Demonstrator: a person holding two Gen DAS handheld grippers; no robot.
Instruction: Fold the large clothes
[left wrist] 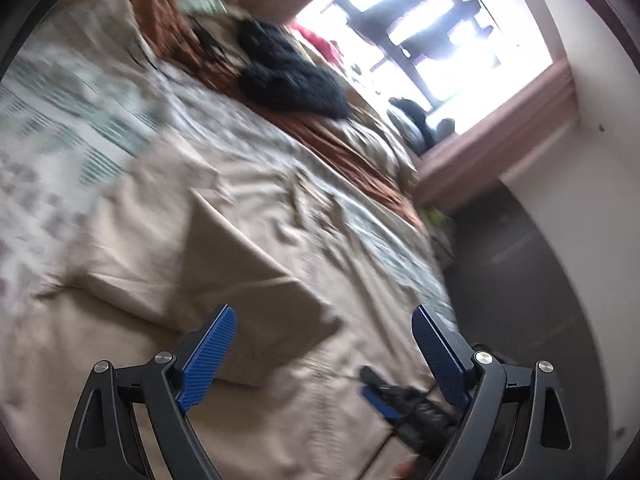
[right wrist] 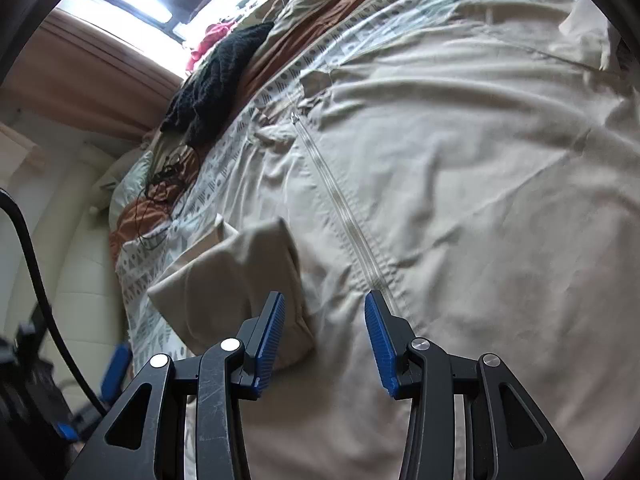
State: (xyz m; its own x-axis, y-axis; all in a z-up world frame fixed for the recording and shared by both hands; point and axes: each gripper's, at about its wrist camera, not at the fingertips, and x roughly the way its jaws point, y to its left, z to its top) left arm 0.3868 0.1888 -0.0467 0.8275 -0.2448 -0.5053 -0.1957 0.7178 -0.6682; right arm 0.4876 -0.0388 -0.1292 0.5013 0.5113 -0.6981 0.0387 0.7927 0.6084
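A: Where is the garment?

B: A beige jacket lies spread on the bed, zipper up the middle. One sleeve is folded in over the front.

A: And the grippers?

B: The left gripper stands wide above the sleeve, nothing between its blue pads. The right gripper is partly open over the jacket, near the zipper, holding nothing.

A: Anything else?

B: A black knit and an orange cloth lie further up the bed, under a bright window.
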